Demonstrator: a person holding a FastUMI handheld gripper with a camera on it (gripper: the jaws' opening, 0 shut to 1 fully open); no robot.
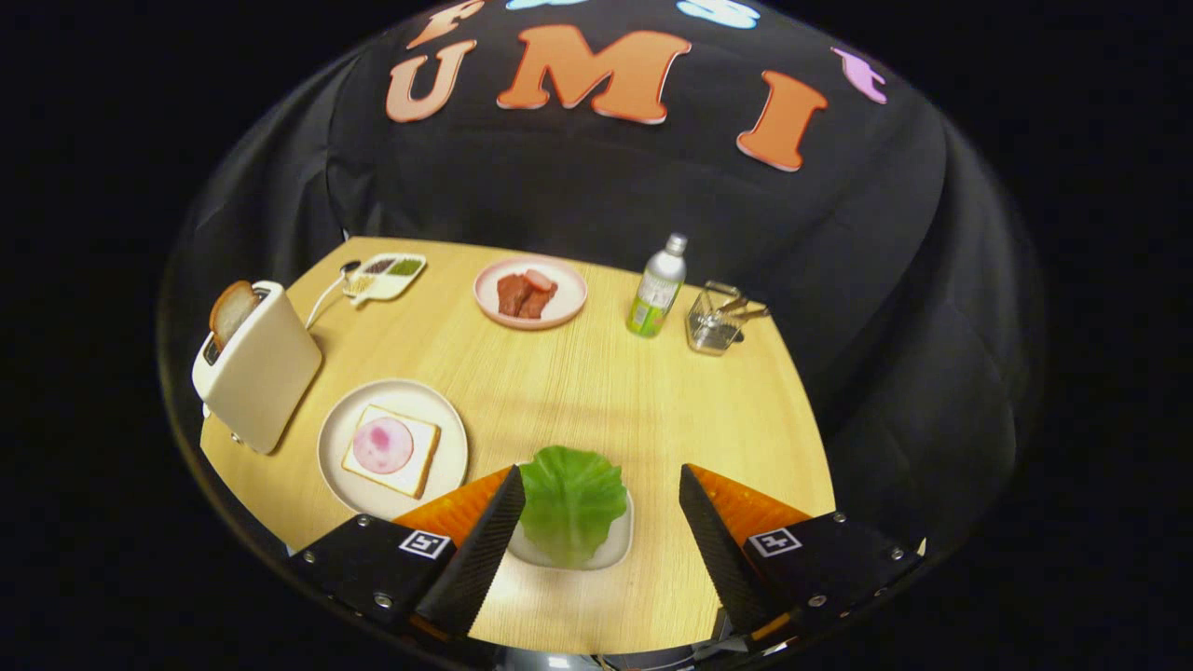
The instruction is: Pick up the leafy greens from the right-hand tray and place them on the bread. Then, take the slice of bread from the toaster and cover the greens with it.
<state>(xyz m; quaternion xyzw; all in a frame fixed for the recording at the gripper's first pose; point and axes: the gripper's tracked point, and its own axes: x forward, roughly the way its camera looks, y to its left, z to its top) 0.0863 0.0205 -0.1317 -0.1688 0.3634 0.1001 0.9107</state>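
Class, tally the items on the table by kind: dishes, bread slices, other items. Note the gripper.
Dishes: 4 (bread plate, greens tray, meat plate, sauce dish)
Bread slices: 2 (plated, toaster)
Others: 2 (bottle, wire basket)
Total: 8
Gripper: open around greens.

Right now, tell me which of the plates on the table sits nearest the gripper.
The small white plate holding the lettuce leaf, between the open gripper fingers. The bread plate lies left; the pink meat plate far beyond.

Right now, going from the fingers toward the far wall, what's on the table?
Between the open hand-held gripper fingers: leafy greens on their tray → bread with ham → toaster → meat plate.
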